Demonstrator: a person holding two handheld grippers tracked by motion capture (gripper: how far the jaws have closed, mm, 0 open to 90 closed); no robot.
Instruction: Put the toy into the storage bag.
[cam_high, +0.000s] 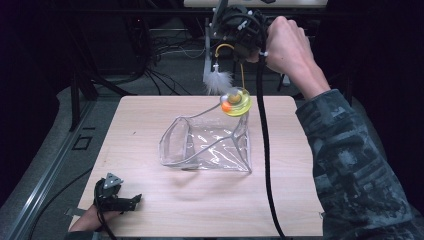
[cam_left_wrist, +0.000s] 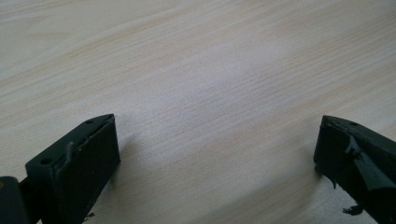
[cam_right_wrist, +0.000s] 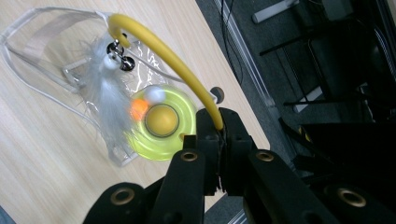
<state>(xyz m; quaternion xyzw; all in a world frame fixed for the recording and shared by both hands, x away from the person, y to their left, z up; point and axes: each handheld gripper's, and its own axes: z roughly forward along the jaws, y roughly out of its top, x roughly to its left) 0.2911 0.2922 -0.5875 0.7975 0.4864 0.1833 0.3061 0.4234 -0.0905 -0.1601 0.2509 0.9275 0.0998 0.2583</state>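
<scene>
While left gripper (cam_high: 134, 200) rests open lower left, right gripper (cam_right_wrist: 219, 128) clamps yellow wand (cam_right_wrist: 163, 51) above clear pouch (cam_high: 210, 145), top centre.

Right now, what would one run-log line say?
right gripper: shut on yellow wand, cat toy over clear bag | left gripper: open, resting on table

You work at a pale wooden table (cam_high: 150, 200) in a dark room, cables (cam_high: 165, 50) strewn across the grey floor (cam_high: 45, 150) behind it.
</scene>
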